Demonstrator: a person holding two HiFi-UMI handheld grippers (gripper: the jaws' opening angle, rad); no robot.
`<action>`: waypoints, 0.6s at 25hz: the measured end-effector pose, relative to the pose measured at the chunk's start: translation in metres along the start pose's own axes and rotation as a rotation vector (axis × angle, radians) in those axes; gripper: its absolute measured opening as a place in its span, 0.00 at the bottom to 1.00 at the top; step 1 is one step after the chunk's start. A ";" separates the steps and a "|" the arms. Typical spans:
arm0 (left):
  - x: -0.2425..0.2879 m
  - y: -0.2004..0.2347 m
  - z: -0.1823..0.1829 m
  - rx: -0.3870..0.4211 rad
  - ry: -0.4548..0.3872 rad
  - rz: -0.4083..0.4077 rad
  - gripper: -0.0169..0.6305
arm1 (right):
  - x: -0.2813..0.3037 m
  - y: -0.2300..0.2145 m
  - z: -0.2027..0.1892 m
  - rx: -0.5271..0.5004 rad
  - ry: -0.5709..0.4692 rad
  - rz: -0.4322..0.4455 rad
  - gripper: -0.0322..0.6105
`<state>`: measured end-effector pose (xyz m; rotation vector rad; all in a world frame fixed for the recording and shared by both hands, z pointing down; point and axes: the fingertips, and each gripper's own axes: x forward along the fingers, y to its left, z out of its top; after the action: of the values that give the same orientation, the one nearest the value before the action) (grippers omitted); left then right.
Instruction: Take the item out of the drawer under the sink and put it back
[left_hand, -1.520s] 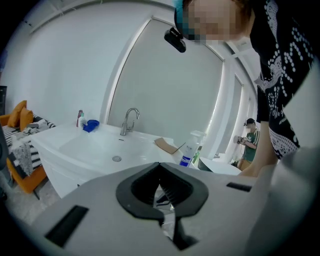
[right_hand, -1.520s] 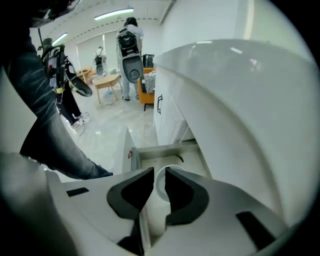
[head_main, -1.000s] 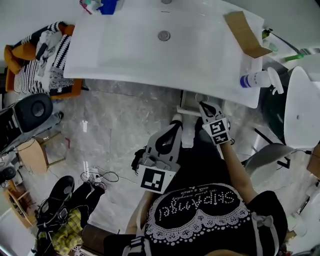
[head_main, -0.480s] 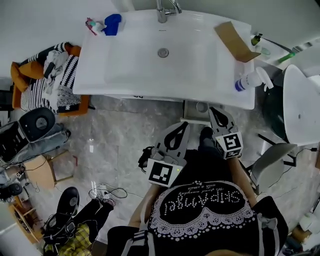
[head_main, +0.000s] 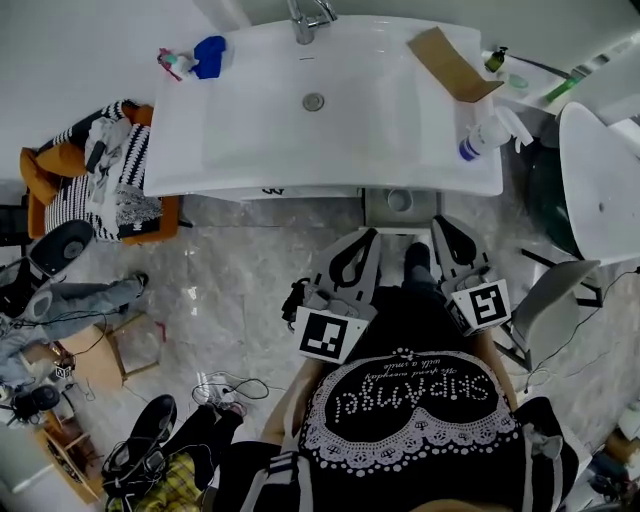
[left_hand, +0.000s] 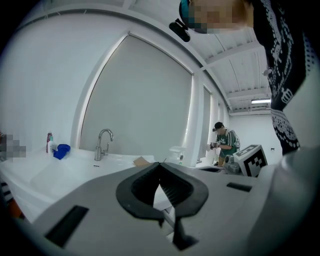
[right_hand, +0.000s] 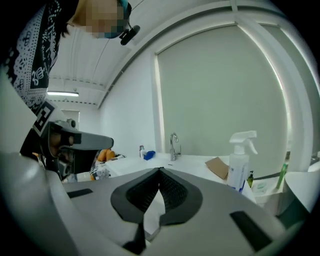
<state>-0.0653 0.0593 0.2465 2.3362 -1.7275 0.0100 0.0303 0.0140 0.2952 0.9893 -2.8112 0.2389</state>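
The white sink (head_main: 250, 120) fills the top of the head view. Under its front edge a grey strip of the drawer (head_main: 375, 212) sticks out, with a small round pale item (head_main: 400, 200) lying in it. My left gripper (head_main: 371, 233) points at the sink front just left of the drawer, shut and empty. My right gripper (head_main: 438, 221) sits just right of the drawer, also shut with nothing in it. In the left gripper view the left gripper (left_hand: 160, 165) has its pads meeting. The right gripper view shows the right gripper (right_hand: 160, 171) the same.
On the sink top stand a spray bottle (head_main: 485, 133), a cardboard piece (head_main: 450, 62), a faucet (head_main: 308, 14) and a blue object (head_main: 210, 55). An orange basket with striped cloth (head_main: 95, 165) stands at the left and a white seat (head_main: 600, 180) at the right. Another person (left_hand: 225, 145) stands far off.
Both grippers have drawn back from the sink front toward my body. The right gripper has come away from the drawer, still shut. The head view has shifted and shows more of the sink.
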 end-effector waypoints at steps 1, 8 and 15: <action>0.001 -0.002 0.000 0.002 0.000 -0.004 0.03 | -0.006 0.001 0.004 0.006 -0.013 -0.002 0.08; -0.005 -0.016 -0.008 0.014 0.008 -0.036 0.03 | -0.039 0.005 0.027 0.056 -0.079 -0.050 0.08; -0.016 -0.026 -0.011 0.028 0.009 -0.086 0.03 | -0.063 0.021 0.029 0.088 -0.092 -0.078 0.08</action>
<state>-0.0443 0.0834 0.2501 2.4247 -1.6313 0.0307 0.0634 0.0625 0.2522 1.1554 -2.8578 0.3184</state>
